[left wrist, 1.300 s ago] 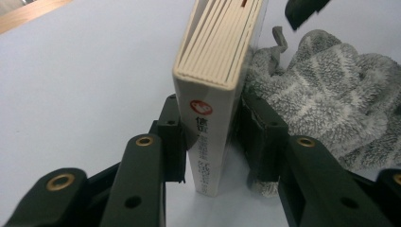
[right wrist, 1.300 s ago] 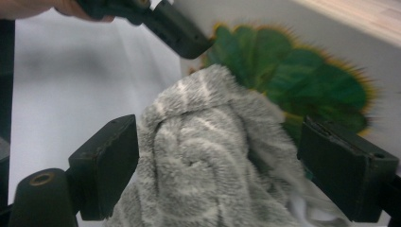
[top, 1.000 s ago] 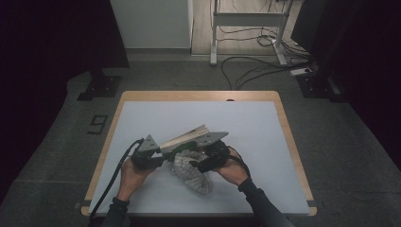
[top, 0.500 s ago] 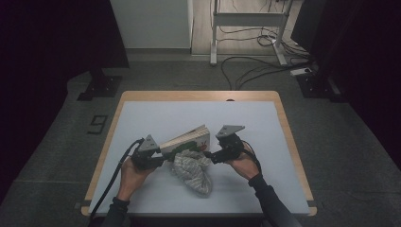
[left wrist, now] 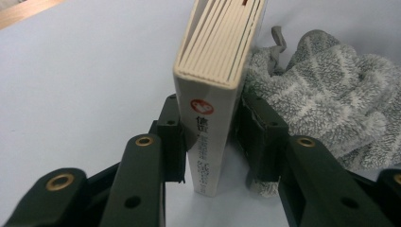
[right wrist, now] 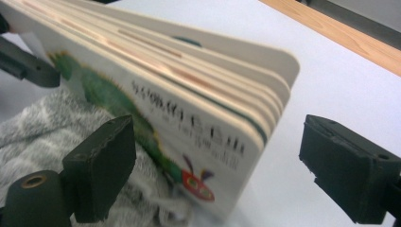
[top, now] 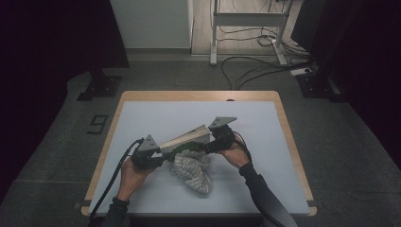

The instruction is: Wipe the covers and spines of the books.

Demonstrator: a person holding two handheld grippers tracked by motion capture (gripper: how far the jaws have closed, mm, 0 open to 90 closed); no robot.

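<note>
Left tongs (top: 161,158) pinch the book (top: 185,138) at its spine end; in the left gripper view both black jaws press the covers of the book (left wrist: 215,94) on either side, spine facing the camera, with a red round mark and printed characters on it. The book is a thick board book with cream page edges, held off the surface (top: 142,118) and tilted, running from the left tongs up toward the right tongs (top: 210,144). The right tongs are spread and have just been opening; in the right gripper view the far corner of the book (right wrist: 189,118) sits between the two pads without either pad touching it, the cover showing a green caterpillar with a red head. A grey and white fuzzy cloth (top: 191,169) lies crumpled on the surface just below and beside the book, in the gap between both hands; in the left gripper view the cloth (left wrist: 331,99) is right against the book and the right-hand jaw, and in the right gripper view the cloth (right wrist: 38,123) lies under the book near the left pad. The surface is pale blue-grey with a wooden rim. Left hand (top: 135,172) and right hand (top: 234,153) come in from the bottom edge, cables trailing from each gripper.
</note>
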